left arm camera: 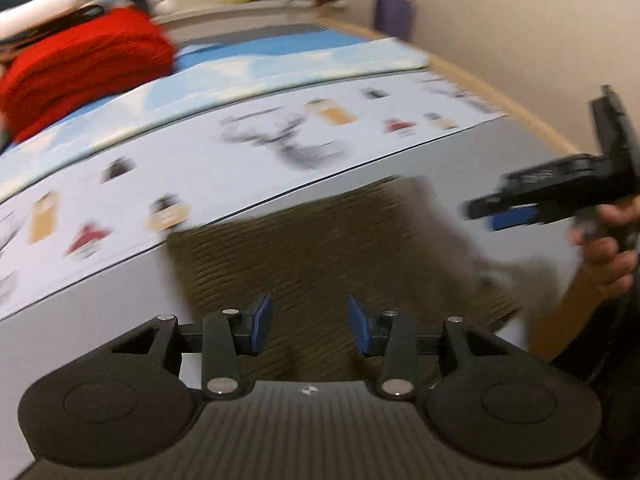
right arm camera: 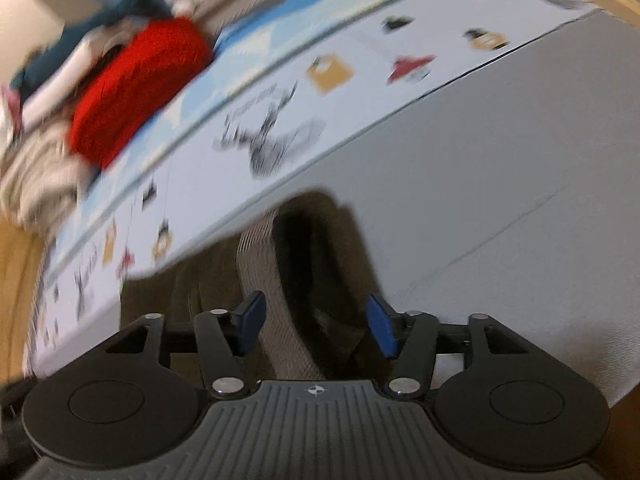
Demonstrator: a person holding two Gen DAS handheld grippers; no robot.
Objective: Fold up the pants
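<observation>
Pants (left arm camera: 320,248), brown, lie mid-frame on the grey worktop (left arm camera: 100,300); left gripper (left arm camera: 310,324) and right gripper (right arm camera: 314,324) both released above them.

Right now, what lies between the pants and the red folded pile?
In the left wrist view, printed paper sheets and a blue-and-white sheet cover the stretch between the brown pants and the red pile.

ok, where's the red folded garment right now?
The red garment sits upper left in both wrist views, at the far side of the bed beyond the printed sheet, well away from the brown pants.
</observation>
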